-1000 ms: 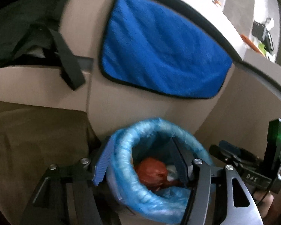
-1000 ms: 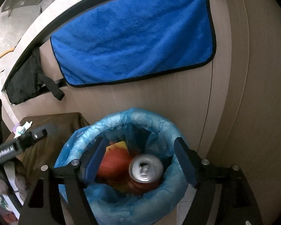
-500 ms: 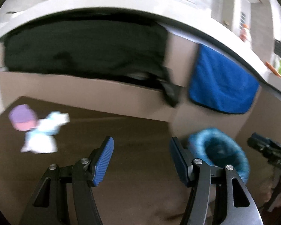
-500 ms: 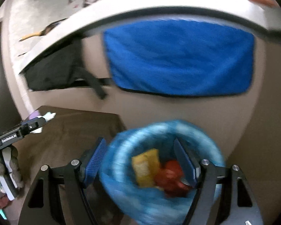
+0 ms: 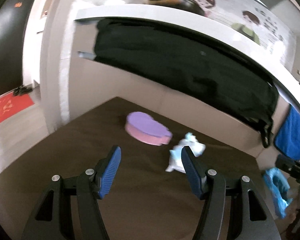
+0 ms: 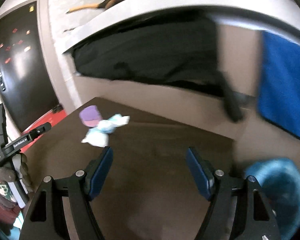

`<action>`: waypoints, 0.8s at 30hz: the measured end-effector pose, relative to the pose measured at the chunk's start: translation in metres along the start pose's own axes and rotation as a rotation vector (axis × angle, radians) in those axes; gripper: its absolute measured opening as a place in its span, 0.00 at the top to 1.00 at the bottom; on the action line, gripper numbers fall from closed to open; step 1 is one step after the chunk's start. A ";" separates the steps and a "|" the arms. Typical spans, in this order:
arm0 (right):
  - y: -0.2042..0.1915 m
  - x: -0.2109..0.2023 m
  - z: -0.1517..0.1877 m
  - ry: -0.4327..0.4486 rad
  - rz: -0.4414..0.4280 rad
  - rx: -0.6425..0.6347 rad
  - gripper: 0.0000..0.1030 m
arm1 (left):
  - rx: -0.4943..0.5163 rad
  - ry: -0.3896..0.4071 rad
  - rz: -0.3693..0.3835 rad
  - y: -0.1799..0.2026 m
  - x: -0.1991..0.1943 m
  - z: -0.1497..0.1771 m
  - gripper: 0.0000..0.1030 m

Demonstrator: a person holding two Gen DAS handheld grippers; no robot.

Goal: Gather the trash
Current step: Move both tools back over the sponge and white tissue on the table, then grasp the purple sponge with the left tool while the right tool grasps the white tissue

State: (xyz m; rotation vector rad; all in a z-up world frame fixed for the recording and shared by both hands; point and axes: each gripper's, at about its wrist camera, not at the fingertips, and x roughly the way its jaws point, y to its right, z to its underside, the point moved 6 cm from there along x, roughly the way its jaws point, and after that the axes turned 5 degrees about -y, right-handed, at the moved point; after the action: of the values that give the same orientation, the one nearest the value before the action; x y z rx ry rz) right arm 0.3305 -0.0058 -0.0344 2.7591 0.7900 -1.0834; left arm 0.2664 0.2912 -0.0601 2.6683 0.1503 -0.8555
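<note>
A crumpled white and pale blue wrapper [image 5: 190, 150] lies on the brown table [image 5: 90, 140], beside a pink box with a purple lid [image 5: 148, 130]. My left gripper [image 5: 150, 160] hovers over the table, open and holding nothing; the wrapper sits just beyond its right finger. The right wrist view shows the same wrapper [image 6: 104, 130] ahead and left of my right gripper [image 6: 149, 160], which is open and empty too. The bin with a blue liner [image 6: 278, 190] stands beside the table at lower right, and it shows in the left wrist view as the blue-lined bin [image 5: 276, 188].
A black cloth [image 5: 180, 64] and a blue towel [image 6: 286, 92] hang from the counter edge behind the table. A red mat [image 5: 8, 108] lies on the floor at left. A dark panel [image 6: 18, 64] stands at the far left. The left gripper's body [image 6: 20, 142] shows in the right wrist view.
Both grippers have swung left, away from over the blue-lined bin to above the brown table. The wrapper and the purple-lidded box have come into view; the bin has slid to the right edge.
</note>
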 end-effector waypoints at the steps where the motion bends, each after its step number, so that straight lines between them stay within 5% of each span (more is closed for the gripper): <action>1: -0.011 0.011 -0.005 -0.005 -0.002 -0.021 0.30 | -0.014 0.001 -0.002 -0.010 0.002 -0.001 0.39; 10: -0.086 0.113 -0.036 -0.093 0.005 -0.238 0.30 | -0.150 0.000 0.026 -0.058 0.021 -0.004 0.37; 19: -0.088 0.185 -0.042 -0.178 -0.008 -0.205 0.31 | -0.117 -0.064 0.024 -0.059 0.037 -0.009 0.35; 23: -0.084 0.197 -0.034 -0.245 -0.077 -0.170 0.59 | -0.113 -0.108 0.036 -0.050 0.054 -0.013 0.35; 24: -0.081 0.193 -0.032 -0.247 -0.097 -0.160 0.59 | -0.111 -0.122 0.044 -0.045 0.059 -0.014 0.35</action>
State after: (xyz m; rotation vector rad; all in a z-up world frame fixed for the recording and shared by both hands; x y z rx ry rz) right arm 0.4302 0.1565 -0.1269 2.4200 0.9367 -1.2849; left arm 0.3135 0.3385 -0.0966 2.5001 0.1057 -0.9638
